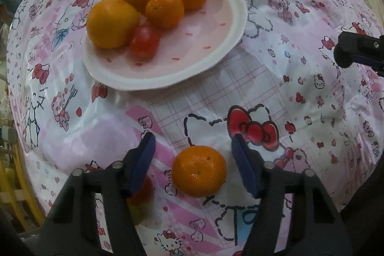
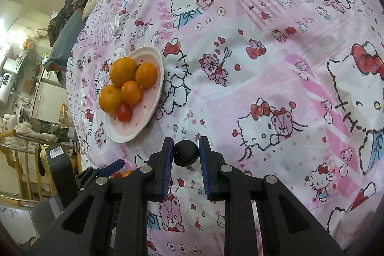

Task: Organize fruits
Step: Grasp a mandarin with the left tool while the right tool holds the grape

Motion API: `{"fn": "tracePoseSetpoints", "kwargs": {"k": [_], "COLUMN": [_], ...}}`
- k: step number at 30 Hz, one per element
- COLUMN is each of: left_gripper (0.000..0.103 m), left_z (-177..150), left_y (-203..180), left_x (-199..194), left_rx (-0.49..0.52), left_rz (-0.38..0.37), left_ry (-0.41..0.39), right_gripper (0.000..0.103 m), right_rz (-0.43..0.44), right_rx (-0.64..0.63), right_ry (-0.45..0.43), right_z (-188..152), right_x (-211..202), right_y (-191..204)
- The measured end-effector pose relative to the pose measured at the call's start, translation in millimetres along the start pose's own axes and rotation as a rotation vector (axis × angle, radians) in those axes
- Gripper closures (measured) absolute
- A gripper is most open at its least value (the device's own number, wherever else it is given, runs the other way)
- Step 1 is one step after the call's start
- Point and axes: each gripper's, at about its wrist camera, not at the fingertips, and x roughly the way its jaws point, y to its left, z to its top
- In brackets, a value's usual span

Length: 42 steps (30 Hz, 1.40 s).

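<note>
The plate of fruit sits near the tablecloth's left edge. The left gripper straddles a mandarin, pads apart from it. The right gripper clamps a dark fruit.

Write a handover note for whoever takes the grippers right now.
Left gripper: open, straddling a loose orange on the tablecloth, pads not touching it.
Right gripper: shut on a small dark round fruit, held above the cloth.
Plate: holds four oranges and one tomato.
Another red fruit lies partly hidden behind the left finger.
Left: plate the dark fruit, the loose orange and the red fruit.
</note>
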Motion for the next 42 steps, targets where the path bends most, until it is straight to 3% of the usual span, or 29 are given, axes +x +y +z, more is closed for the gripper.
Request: {"fn": "tracePoseSetpoints", "kwargs": {"k": [2, 4, 8, 11, 22, 24, 26, 32, 36, 42], "left_gripper": [0.063, 0.071, 0.077, 0.094, 0.092, 0.082, 0.063, 0.062, 0.06, 0.062], "left_z": [-0.1, 1.1, -1.9, -4.3, -5.9, -3.4, -3.1, 0.2, -1.4, -10.9], "left_y": [-2.2, -4.2, -9.3, -10.4, 10.4, 12.8, 14.1, 14.6, 13.0, 1.2], "left_x": [2.0, 1.5, -6.1, -18.3, -20.3, -16.8, -13.7, -6.7, 0.2, 4.3], "left_rx": [0.015, 0.024, 0.047, 0.043, -0.026, -0.045, -0.059, -0.071, -0.104, -0.07], "left_rz": [-0.003, -0.022, 0.001, -0.033, -0.096, -0.097, -0.102, -0.122, -0.212, -0.249], "left_ry": [0.002, -0.006, -0.038, -0.067, -0.067, -0.054, -0.043, -0.019, 0.051, 0.147], "right_gripper": [0.08, 0.08, 0.08, 0.08, 0.08, 0.08, 0.08, 0.08, 0.08, 0.08], "right_rz": [0.004, 0.006, 0.009, 0.014, 0.001, 0.001, 0.001, 0.01, 0.007, 0.003], "right_rx": [-0.004, -0.01, -0.015, -0.019, -0.041, -0.043, -0.042, -0.038, -0.044, -0.04], "right_ry": [0.001, 0.002, 0.011, 0.019, 0.01, 0.007, 0.005, 0.003, 0.007, 0.004], "right_z": [-0.2, -0.3, -0.7, 0.8, -1.3, -2.2, -1.9, 1.0, 0.7, 2.1], "right_x": [0.2, 1.2, 5.4, 10.5, 9.3, 7.6, 6.1, 5.8, 7.0, 7.3], "right_y": [1.6, 4.0, 7.6, 13.7, 21.7, 20.9, 19.8, 20.7, 22.0, 22.0]}}
